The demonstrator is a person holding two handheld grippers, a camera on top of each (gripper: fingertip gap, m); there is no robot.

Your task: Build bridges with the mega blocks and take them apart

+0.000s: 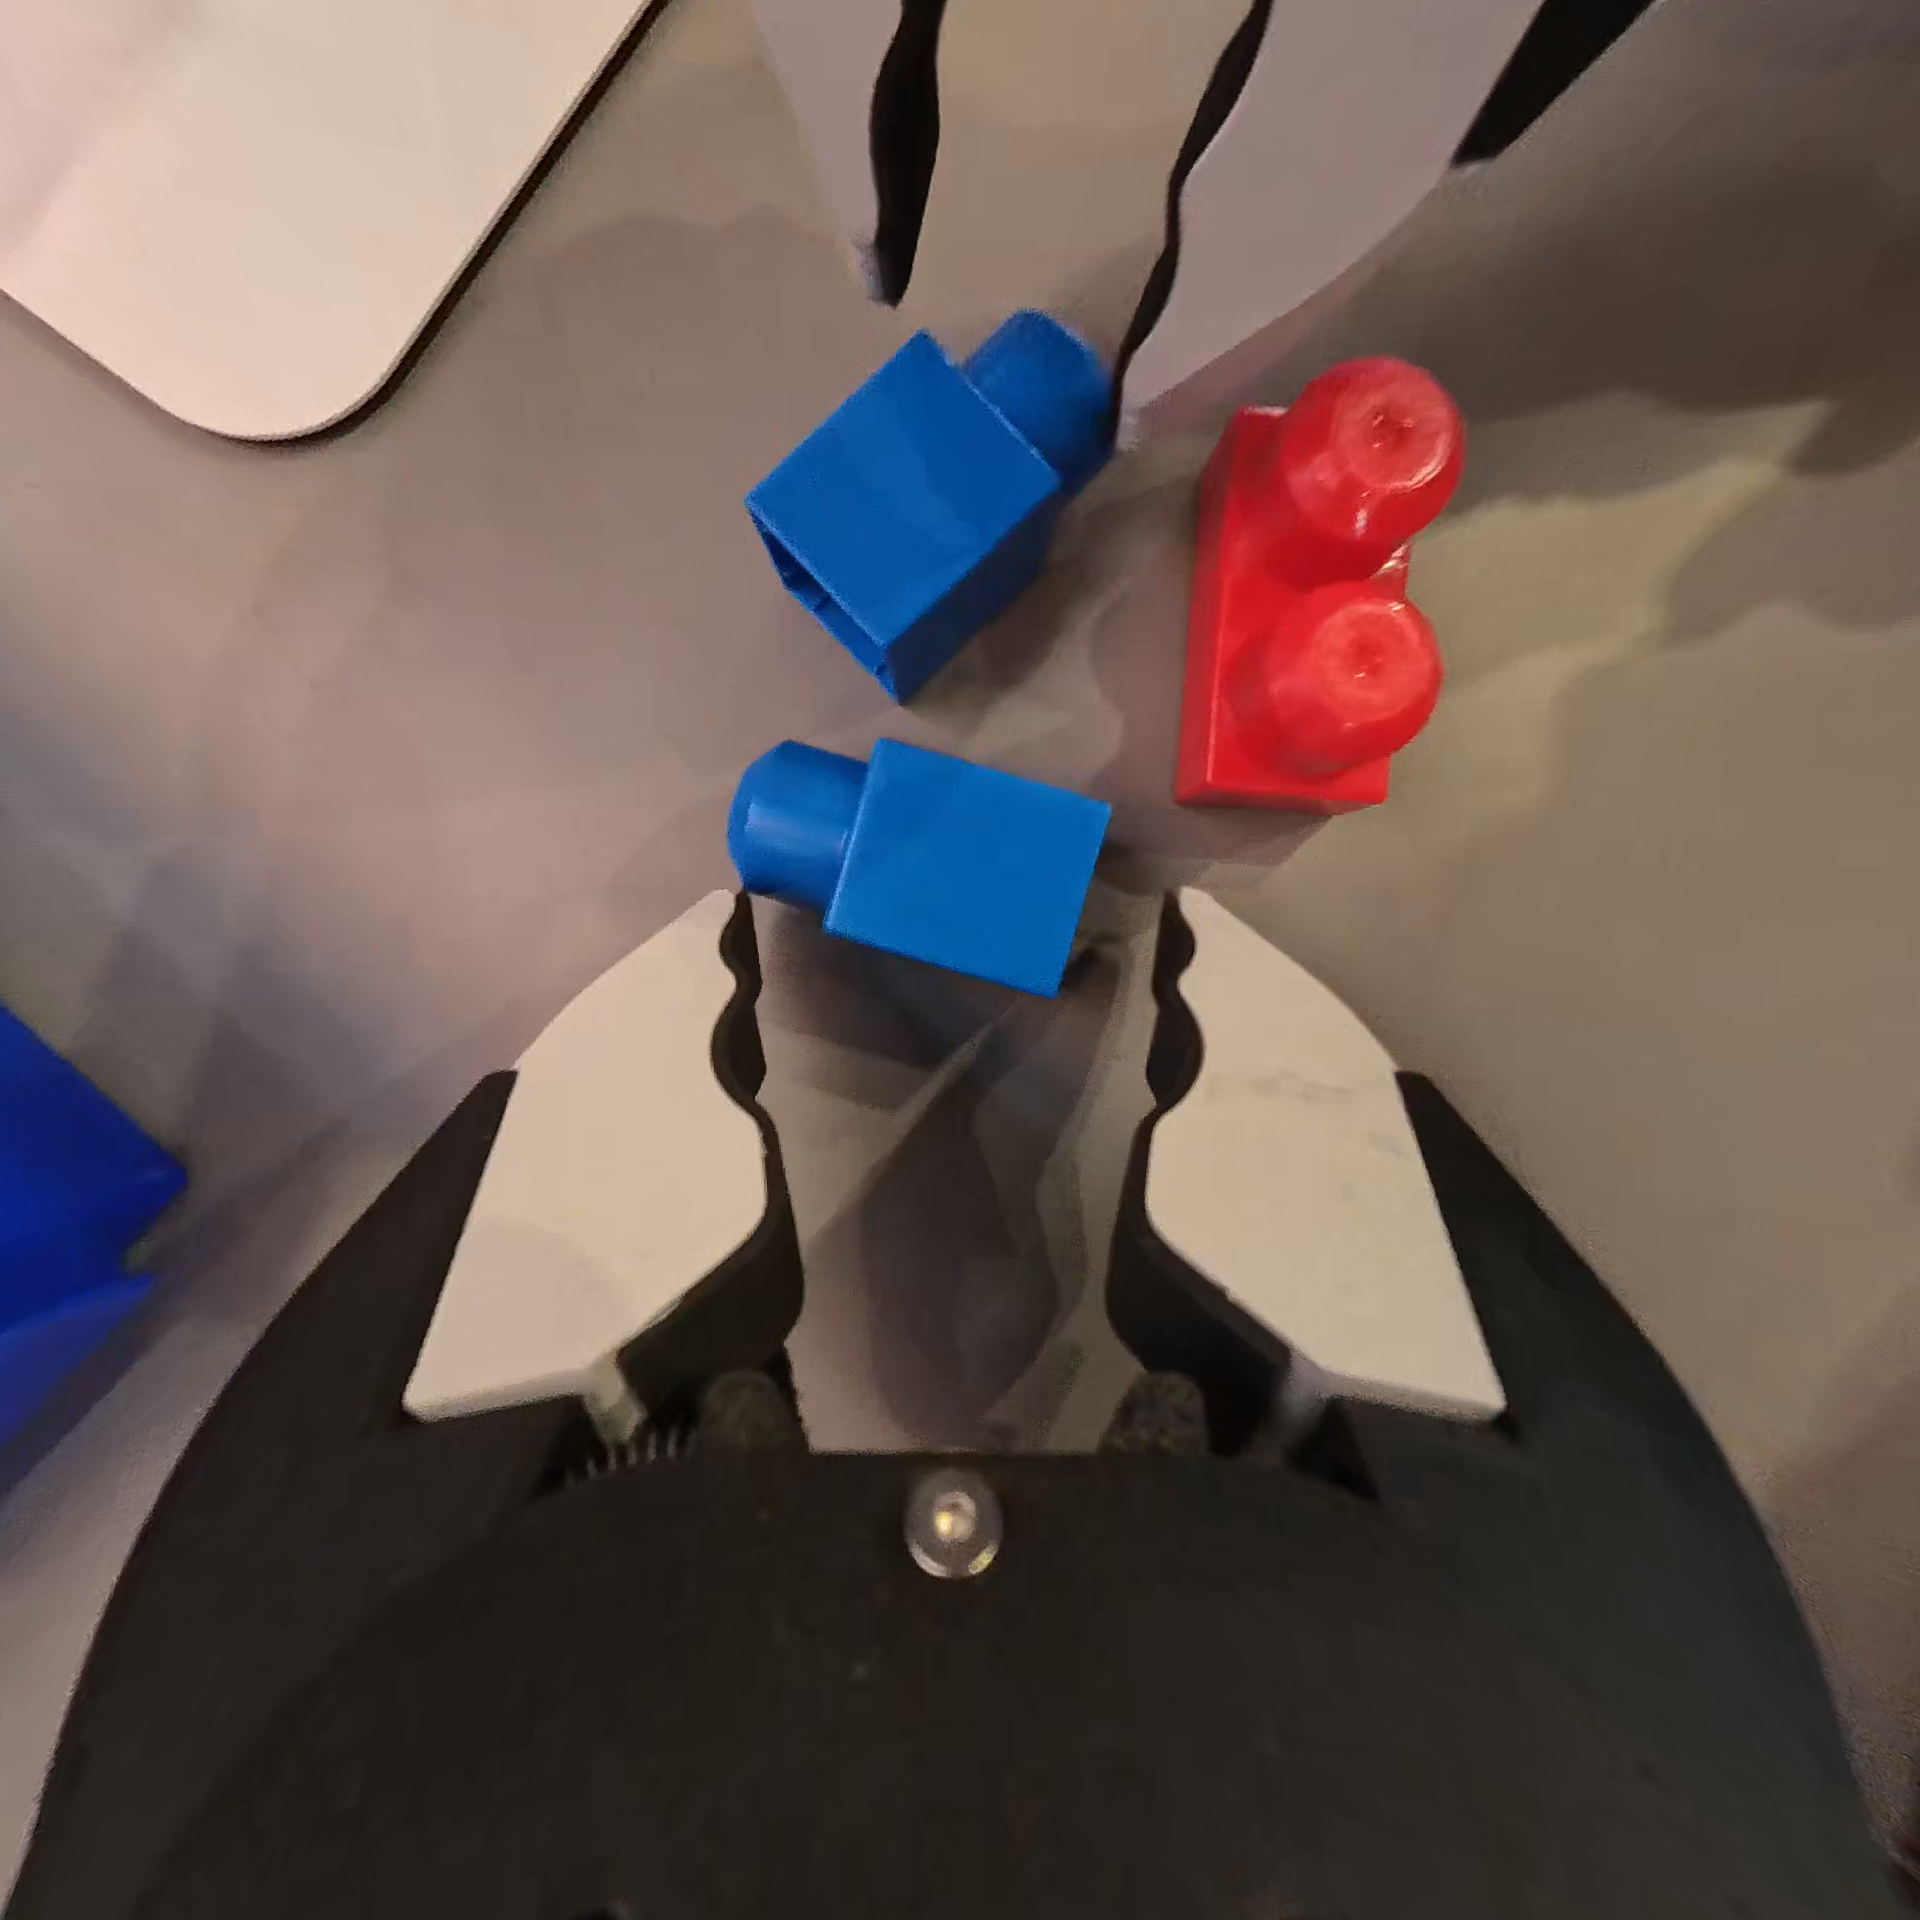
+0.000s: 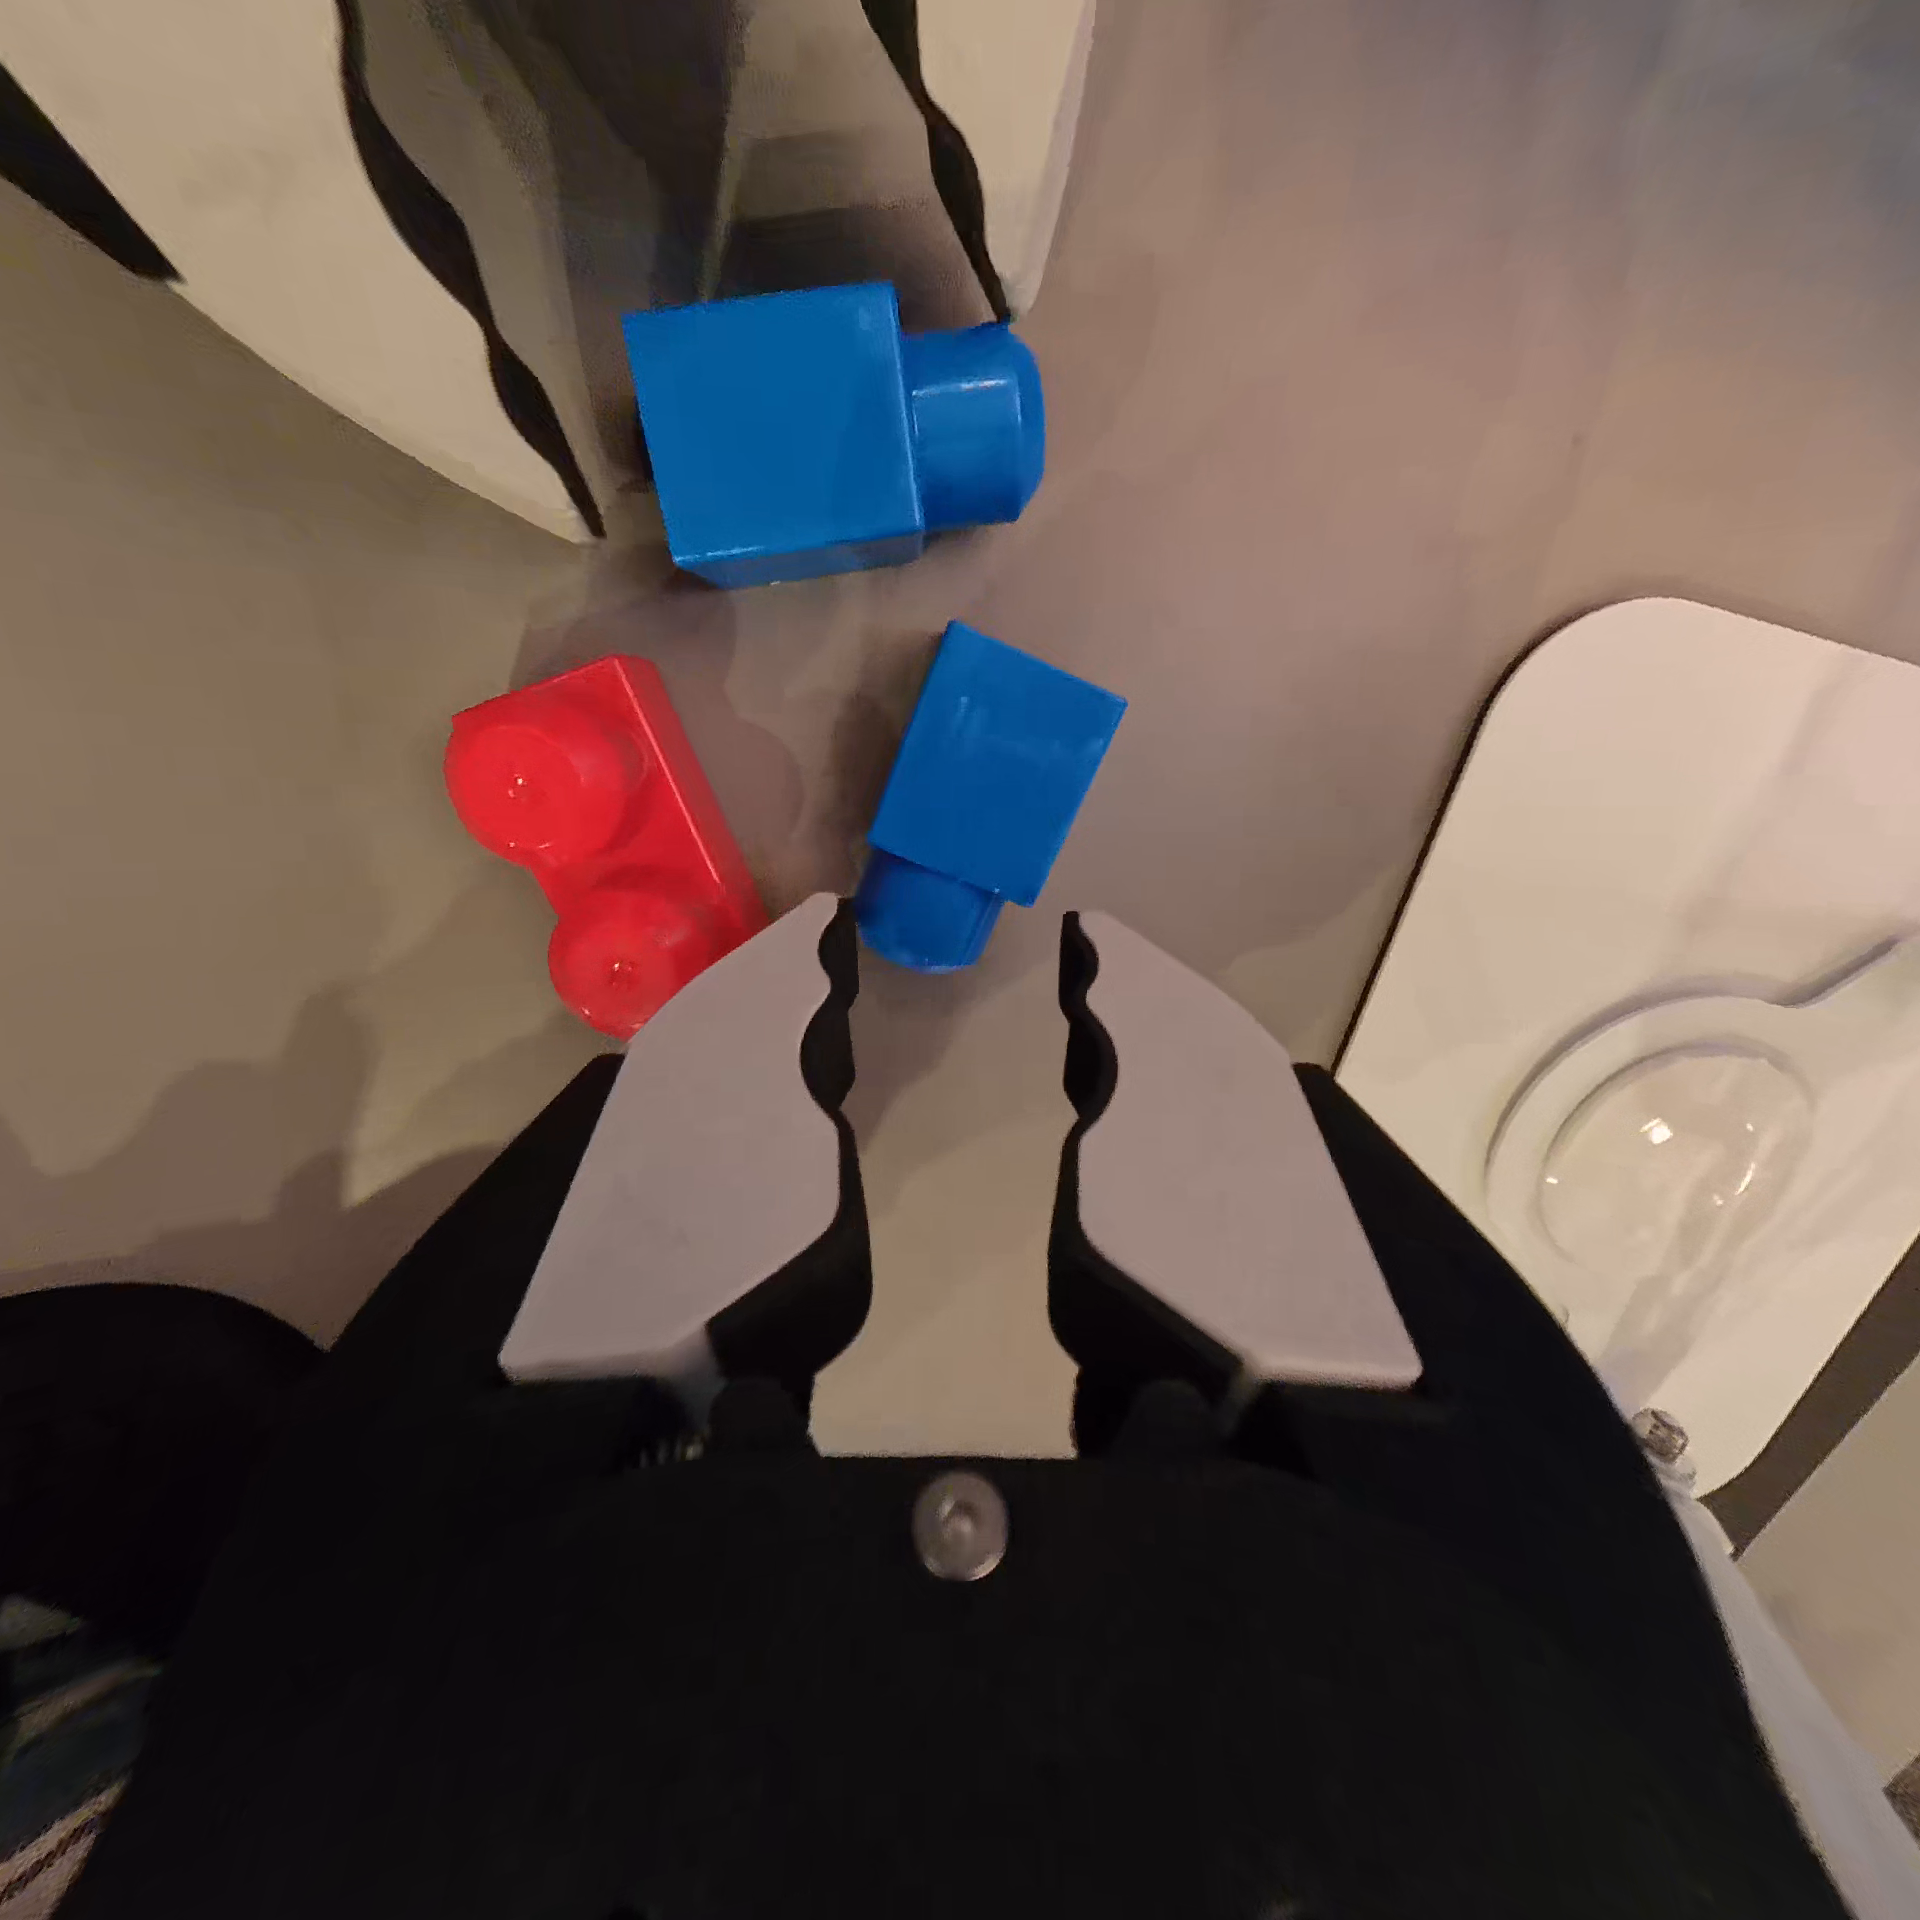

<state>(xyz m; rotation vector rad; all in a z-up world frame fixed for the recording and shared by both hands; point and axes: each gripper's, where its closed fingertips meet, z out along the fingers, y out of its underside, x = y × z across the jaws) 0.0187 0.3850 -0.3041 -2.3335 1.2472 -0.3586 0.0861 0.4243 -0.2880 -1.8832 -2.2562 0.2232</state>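
Two one-stud blocks (image 1: 920, 868) (image 1: 914, 499) lie left of the two-stud block (image 1: 1309, 603); all apparently apart.

Smooth grey tabletop (image 1: 364, 727) underneath everything. White flat rounded-corner board with dark edge (image 1: 239, 208) lying on it at one side. On that board, clear glass-like dome (image 2: 1683, 1174) set inside raised white ring (image 2: 1517, 1101). Small metal screw (image 2: 1662, 1439) near board's lower edge.

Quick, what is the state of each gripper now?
Left gripper: open, holding nothing; a blue block lies loose at its tips.
Right gripper: open, holding nothing.
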